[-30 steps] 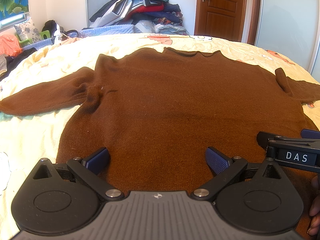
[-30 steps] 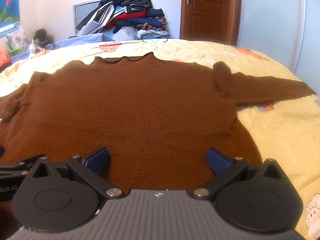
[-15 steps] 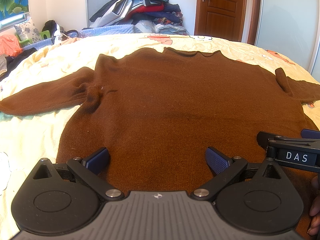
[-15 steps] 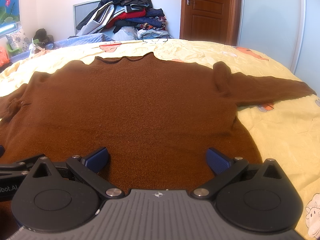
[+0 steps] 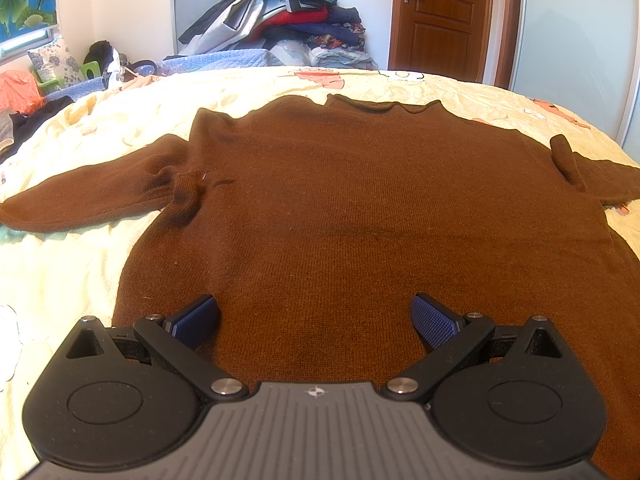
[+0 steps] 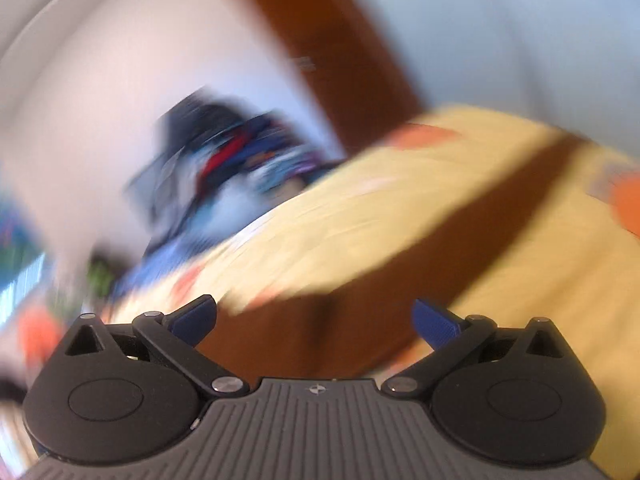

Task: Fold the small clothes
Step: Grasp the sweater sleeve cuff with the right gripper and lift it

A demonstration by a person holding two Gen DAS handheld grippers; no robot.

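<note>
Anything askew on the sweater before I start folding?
Mostly flat. The brown sweater is bunched and creased at the armpit of the sleeve on the view's left. Right wrist view is motion-blurred and tilted, so it confirms nothing.

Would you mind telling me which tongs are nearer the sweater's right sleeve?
Right. The right tongs hang open near the sleeve; the left tongs sit open over the sweater's hem.
</note>
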